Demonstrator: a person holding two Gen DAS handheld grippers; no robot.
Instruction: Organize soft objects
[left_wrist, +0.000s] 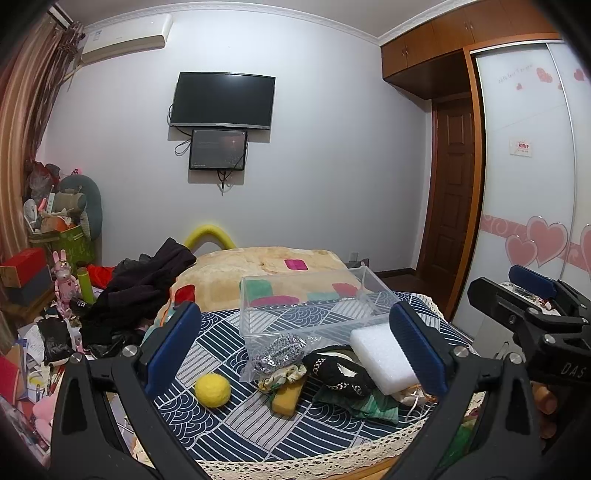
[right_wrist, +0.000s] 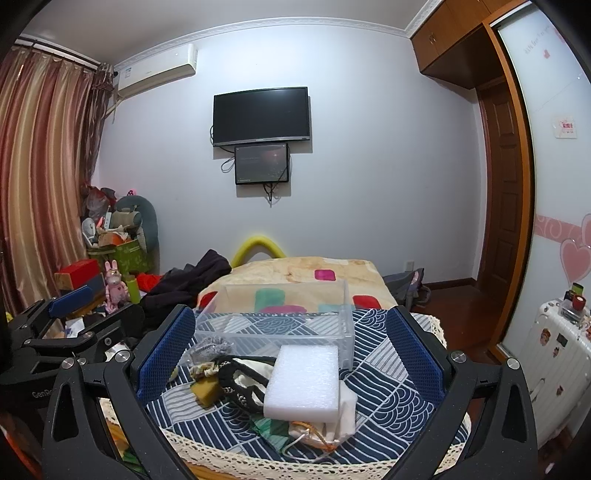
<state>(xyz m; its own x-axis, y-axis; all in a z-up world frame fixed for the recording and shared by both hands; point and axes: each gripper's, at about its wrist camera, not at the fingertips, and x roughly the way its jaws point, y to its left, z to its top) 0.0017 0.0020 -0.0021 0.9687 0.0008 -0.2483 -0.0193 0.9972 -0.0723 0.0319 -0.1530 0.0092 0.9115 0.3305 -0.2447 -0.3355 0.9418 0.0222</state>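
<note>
A pile of soft things lies on a blue patterned cloth (left_wrist: 229, 417) on the bed. It holds a white foam block (left_wrist: 380, 360) (right_wrist: 304, 382), a black lace piece (left_wrist: 338, 373) (right_wrist: 240, 384), a yellow sponge (left_wrist: 286, 400) (right_wrist: 205, 391), a bagged steel scrubber (left_wrist: 277, 352) (right_wrist: 210, 349) and a yellow felt ball (left_wrist: 212, 389). A clear plastic box (left_wrist: 314, 302) (right_wrist: 280, 317) stands behind the pile. My left gripper (left_wrist: 295, 354) is open above the pile's near side. My right gripper (right_wrist: 291, 354) is open above the foam block. Both are empty.
A beige blanket (right_wrist: 306, 273) covers the far bed. Dark clothes (left_wrist: 140, 288) are heaped at its left. Clutter, boxes and a pink toy rabbit (left_wrist: 64, 280) fill the left side. A wardrobe (left_wrist: 535, 184) and white suitcase (right_wrist: 557, 354) stand at the right.
</note>
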